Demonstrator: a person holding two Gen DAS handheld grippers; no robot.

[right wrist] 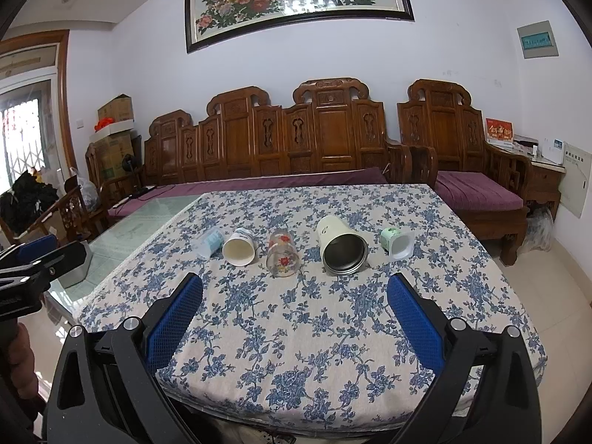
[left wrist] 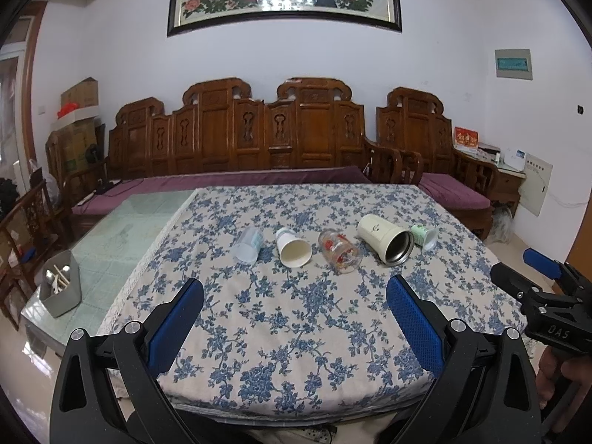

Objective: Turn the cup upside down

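Several cups lie on their sides in a row on the floral tablecloth (left wrist: 296, 314): a clear plastic cup (left wrist: 248, 245) (right wrist: 209, 244), a white paper cup (left wrist: 293, 248) (right wrist: 239, 247), a glass with red flowers (left wrist: 339, 251) (right wrist: 283, 255), a cream steel-lined tumbler (left wrist: 384, 238) (right wrist: 342, 246), and a small green cup (left wrist: 424, 236) (right wrist: 397, 243). My left gripper (left wrist: 294, 296) is open and empty, short of the row. My right gripper (right wrist: 295, 292) is open and empty, short of the row; it also shows at the right edge of the left wrist view (left wrist: 532, 277).
A grey holder with utensils (left wrist: 61, 288) stands on the bare glass part of the table (left wrist: 125, 236) at left. A carved wooden sofa with purple cushions (left wrist: 259, 140) runs behind the table. The table's near edge is just under both grippers.
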